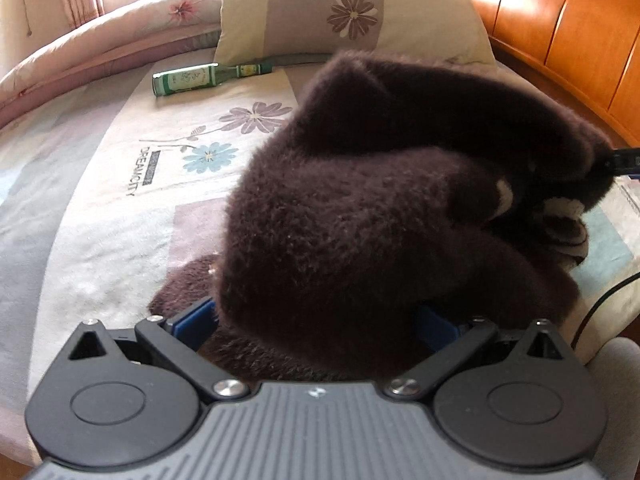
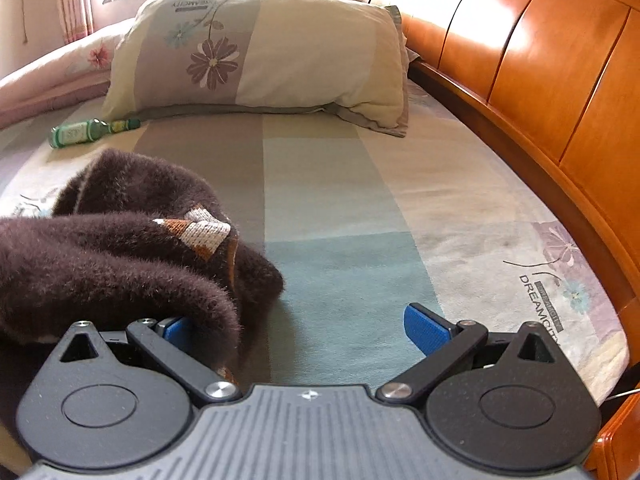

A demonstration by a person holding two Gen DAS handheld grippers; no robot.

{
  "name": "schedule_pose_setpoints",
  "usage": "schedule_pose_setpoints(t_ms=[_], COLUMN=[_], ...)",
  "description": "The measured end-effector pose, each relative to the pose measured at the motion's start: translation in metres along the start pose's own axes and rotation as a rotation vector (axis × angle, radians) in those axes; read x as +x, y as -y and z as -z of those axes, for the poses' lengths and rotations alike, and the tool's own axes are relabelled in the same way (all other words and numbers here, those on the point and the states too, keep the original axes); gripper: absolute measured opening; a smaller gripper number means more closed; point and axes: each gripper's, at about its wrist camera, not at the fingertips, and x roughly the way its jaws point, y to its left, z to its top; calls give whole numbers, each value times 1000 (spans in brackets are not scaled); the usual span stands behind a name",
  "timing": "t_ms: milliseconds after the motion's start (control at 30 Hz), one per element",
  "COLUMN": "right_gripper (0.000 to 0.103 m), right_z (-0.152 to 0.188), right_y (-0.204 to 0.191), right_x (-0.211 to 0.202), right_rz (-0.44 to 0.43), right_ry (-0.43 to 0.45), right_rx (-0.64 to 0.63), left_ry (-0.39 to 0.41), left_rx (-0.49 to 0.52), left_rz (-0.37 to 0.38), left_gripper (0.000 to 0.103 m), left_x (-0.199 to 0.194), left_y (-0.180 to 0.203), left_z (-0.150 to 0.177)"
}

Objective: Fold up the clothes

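Fig.: brown fuzzy sweater (image 1: 360,208) bunched mid-bed, toward headboard (image 2: 520,80) edge. L claw (image 1: 316,320) spread wide w/ fabric heaped between fingers; R claw (image 2: 296,326) released, sweater draped over one finger. Judgement: pinch single layers, spread flat before creasing.

A home bedroom: bed (image 2: 340,208) (floral sheet), pillow (image 2: 280,60), wooden headboard (image 2: 540,80).

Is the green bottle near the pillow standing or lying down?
Lying down. The green bottle rests on its side on the bedsheet, neck toward the pillow.
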Motion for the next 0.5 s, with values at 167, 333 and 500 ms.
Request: schedule_pose_setpoints(t_ms=[167,333,500], right_gripper=[103,103,103], right_z=[-1,-5,-10], right_y=[-2,-14,-37], right_x=[-6,-3,2], right_rz=[-53,-145,-173], right_ry=[13,16,27], right_rx=[-18,-78,-181], left_ry=[-5,-41,21], left_rx=[-73,-81,-49], left_rz=[56,112,106], left_gripper=[102,102,102], left_x=[11,5,-23], left_y=[-12,-26,-23], left_z=[5,3,-7])
